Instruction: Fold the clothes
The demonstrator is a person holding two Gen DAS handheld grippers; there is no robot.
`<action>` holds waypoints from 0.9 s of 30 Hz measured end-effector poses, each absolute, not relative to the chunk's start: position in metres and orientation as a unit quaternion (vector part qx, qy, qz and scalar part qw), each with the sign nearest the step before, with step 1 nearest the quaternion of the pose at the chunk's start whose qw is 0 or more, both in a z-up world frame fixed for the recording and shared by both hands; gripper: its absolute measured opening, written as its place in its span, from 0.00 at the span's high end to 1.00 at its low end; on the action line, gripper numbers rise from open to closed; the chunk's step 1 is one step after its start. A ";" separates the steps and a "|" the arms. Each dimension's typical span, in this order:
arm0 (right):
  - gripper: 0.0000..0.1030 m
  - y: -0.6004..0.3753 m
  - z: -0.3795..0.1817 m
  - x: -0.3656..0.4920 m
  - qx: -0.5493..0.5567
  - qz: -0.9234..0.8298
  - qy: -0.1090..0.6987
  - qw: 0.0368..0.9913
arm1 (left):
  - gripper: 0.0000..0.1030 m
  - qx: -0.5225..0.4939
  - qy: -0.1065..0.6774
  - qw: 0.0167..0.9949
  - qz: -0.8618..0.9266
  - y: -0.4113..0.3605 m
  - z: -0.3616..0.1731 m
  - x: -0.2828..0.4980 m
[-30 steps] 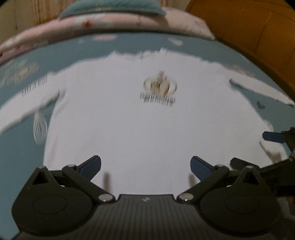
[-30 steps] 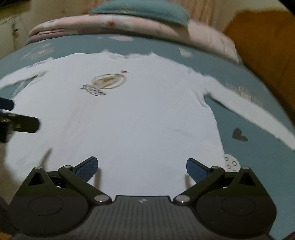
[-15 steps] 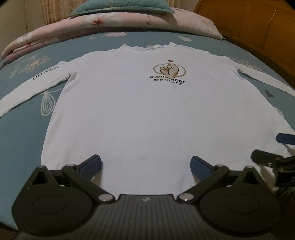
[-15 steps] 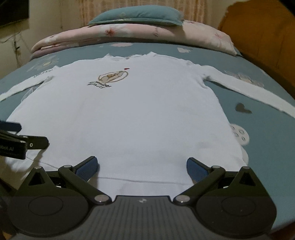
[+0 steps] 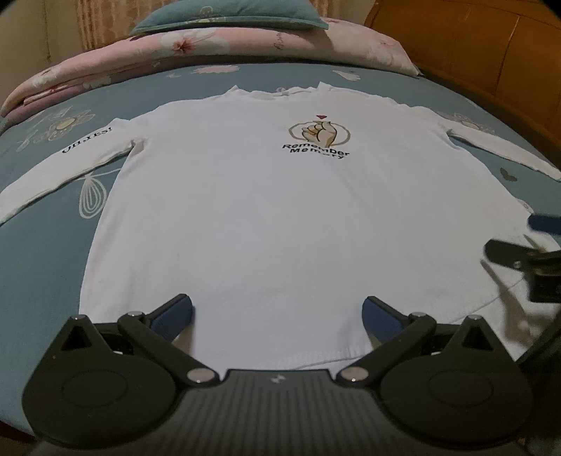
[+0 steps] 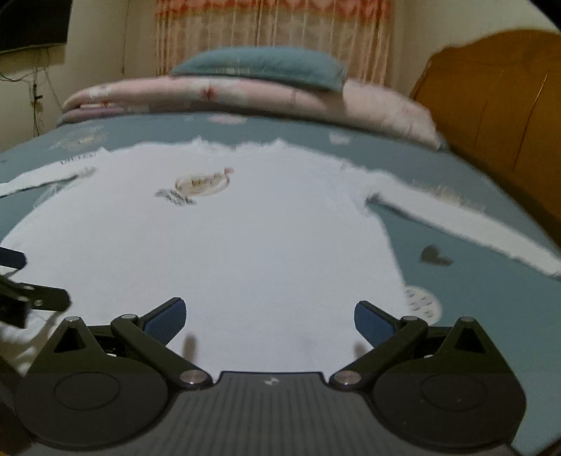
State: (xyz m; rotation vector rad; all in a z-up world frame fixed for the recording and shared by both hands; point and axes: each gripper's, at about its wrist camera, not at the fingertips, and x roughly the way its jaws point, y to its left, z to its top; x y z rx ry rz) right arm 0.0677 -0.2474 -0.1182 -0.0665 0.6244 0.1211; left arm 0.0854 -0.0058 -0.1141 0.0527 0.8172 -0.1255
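Observation:
A white long-sleeved shirt point(image 5: 266, 217) lies flat and face up on the bed, collar at the far side, both sleeves spread outward. Its chest bears a hand logo with the words "Remember Memory" point(image 5: 317, 142). My left gripper point(image 5: 277, 312) stands open just above the shirt's near hem, nothing between its fingers. My right gripper point(image 6: 268, 321) is open too, low over the hem toward the shirt's point(image 6: 224, 252) right side. Each gripper shows at the edge of the other's view: the right one point(image 5: 526, 242), the left one point(image 6: 21, 280).
The bed has a blue patterned sheet point(image 5: 38, 252). A folded pink floral quilt point(image 5: 217, 45) and a teal pillow point(image 5: 228, 15) lie along the far side. A wooden headboard point(image 6: 498, 105) rises at the right. Striped curtains point(image 6: 273, 31) hang behind.
Both grippers have dropped and drawn back toward the shirt's near hem. The right wrist view is blurred by motion now; the left view has steadied. The shirt lies as before.

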 end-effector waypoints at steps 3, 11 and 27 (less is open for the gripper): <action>0.00 -0.264 -0.124 0.067 -0.005 0.060 0.321 0.945 | 0.01 0.026 0.396 0.916 -0.057 -0.007 -0.114 0.085; 0.00 -0.288 -0.134 0.054 0.034 0.064 0.313 0.947 | 0.01 0.050 0.405 0.913 -0.021 -0.036 -0.103 0.082; 0.00 -0.278 -0.134 0.032 0.014 0.042 0.295 0.954 | 0.01 -0.014 0.387 0.922 -0.002 0.016 -0.109 0.046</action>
